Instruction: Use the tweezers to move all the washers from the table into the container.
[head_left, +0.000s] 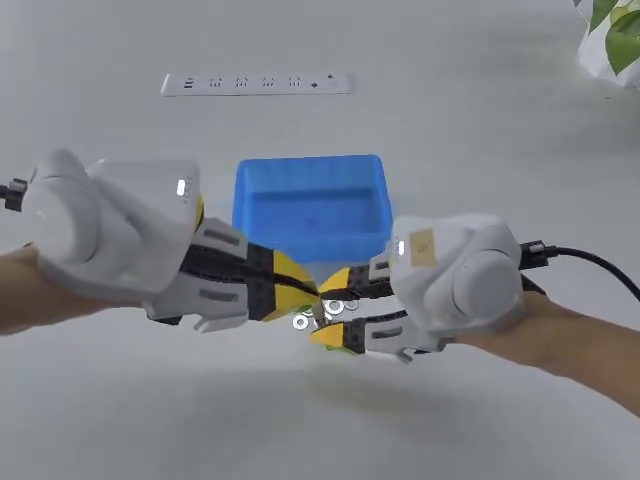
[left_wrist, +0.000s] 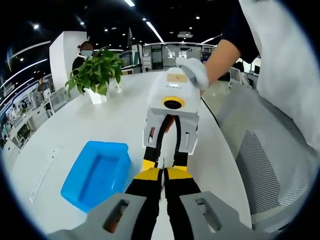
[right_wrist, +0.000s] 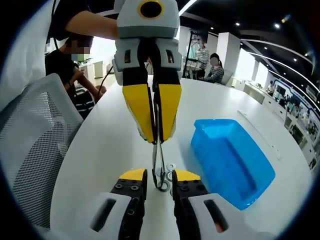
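Left tongs (head_left: 305, 292) are pressed together on the tweezers (right_wrist: 157, 135), pinching them at mid-length. The tweezer tips point at the right tongs (right_wrist: 160, 175), whose jaws stand narrowly spread on either side of those tips. The washers (head_left: 337, 307) lie in a small group on the worktop (head_left: 450, 120), between the two tongs and just beside the near wall of the blue container (head_left: 310, 240). The container interior appears bare.

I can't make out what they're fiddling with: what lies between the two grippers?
A few washers on the table, seen in the head view. The right gripper view adds tweezers, held by the left gripper, reaching down to them.
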